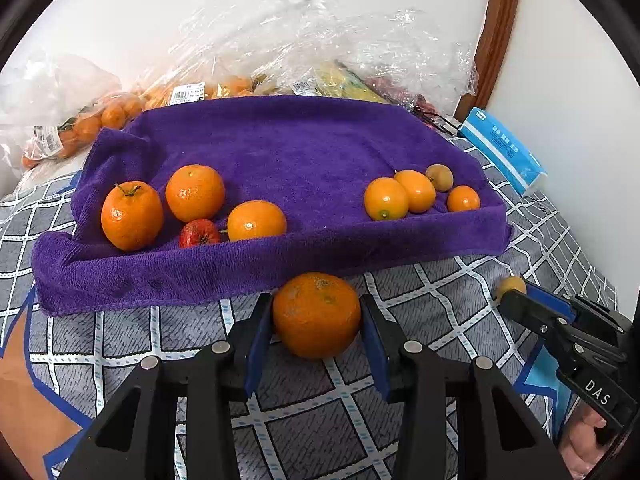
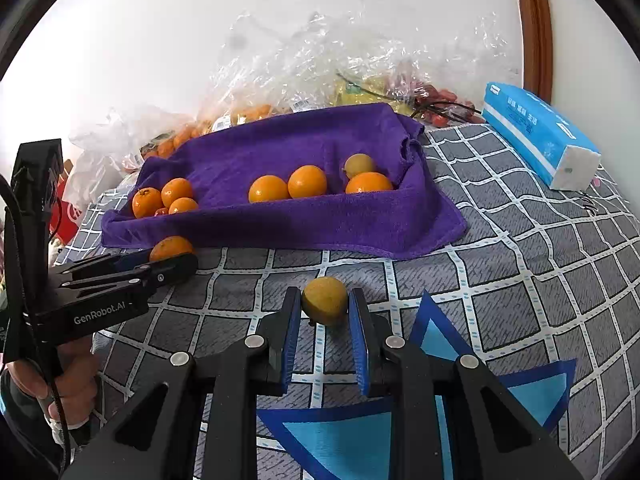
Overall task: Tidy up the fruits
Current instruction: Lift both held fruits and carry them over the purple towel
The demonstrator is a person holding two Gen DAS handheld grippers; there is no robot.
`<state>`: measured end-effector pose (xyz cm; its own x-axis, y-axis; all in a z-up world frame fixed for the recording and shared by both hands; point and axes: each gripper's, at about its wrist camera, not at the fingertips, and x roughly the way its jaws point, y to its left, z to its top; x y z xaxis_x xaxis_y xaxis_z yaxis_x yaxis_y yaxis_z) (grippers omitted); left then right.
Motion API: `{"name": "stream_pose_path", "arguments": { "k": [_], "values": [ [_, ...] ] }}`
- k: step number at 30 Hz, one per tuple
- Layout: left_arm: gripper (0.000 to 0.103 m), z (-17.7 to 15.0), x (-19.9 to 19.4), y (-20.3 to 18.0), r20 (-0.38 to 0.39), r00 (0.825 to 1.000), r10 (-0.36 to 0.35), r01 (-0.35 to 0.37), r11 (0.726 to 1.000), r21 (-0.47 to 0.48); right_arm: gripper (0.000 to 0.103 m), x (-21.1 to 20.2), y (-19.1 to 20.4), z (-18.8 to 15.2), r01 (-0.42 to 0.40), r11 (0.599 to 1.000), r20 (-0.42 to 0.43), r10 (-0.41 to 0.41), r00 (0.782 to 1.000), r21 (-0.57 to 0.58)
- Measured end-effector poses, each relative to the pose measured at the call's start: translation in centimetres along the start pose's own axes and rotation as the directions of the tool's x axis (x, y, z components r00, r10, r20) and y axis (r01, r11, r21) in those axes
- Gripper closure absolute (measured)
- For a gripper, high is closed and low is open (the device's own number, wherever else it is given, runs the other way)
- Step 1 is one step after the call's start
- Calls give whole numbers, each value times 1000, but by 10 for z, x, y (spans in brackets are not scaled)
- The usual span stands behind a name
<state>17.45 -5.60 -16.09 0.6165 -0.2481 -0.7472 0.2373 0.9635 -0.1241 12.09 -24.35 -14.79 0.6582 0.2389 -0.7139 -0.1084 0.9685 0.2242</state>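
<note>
A purple towel (image 1: 280, 148) lies on the checked bedspread, also in the right wrist view (image 2: 280, 140). Three tangerines (image 1: 195, 192) and a small red fruit (image 1: 199, 233) lie at its left; several small orange and yellow-green fruits (image 1: 400, 196) lie at its right. My left gripper (image 1: 316, 312) is shut on a large tangerine (image 1: 316, 314) resting on the bedspread in front of the towel. My right gripper (image 2: 325, 302) is shut on a small yellow-green fruit (image 2: 325, 300) on the bedspread, also seen in the left wrist view (image 1: 511, 285).
Clear plastic bags of fruit (image 1: 240, 80) are piled behind the towel against the white wall. A blue tissue pack (image 2: 536, 136) lies at the right. A wooden frame (image 1: 496, 32) stands at the back right.
</note>
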Motion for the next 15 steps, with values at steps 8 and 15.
{"name": "stream_pose_path", "arguments": {
  "k": [8,15],
  "values": [
    [62,1,1,0,1,1000,3,-3,1000,-18,79,1,5,0,22,1000,-5,-22,1000,-19],
    [63,-1,0,-1,6,1000,30,-30,999,-29,79,-1,4,-1,13,1000,1,-12,1000,-16]
  ]
}}
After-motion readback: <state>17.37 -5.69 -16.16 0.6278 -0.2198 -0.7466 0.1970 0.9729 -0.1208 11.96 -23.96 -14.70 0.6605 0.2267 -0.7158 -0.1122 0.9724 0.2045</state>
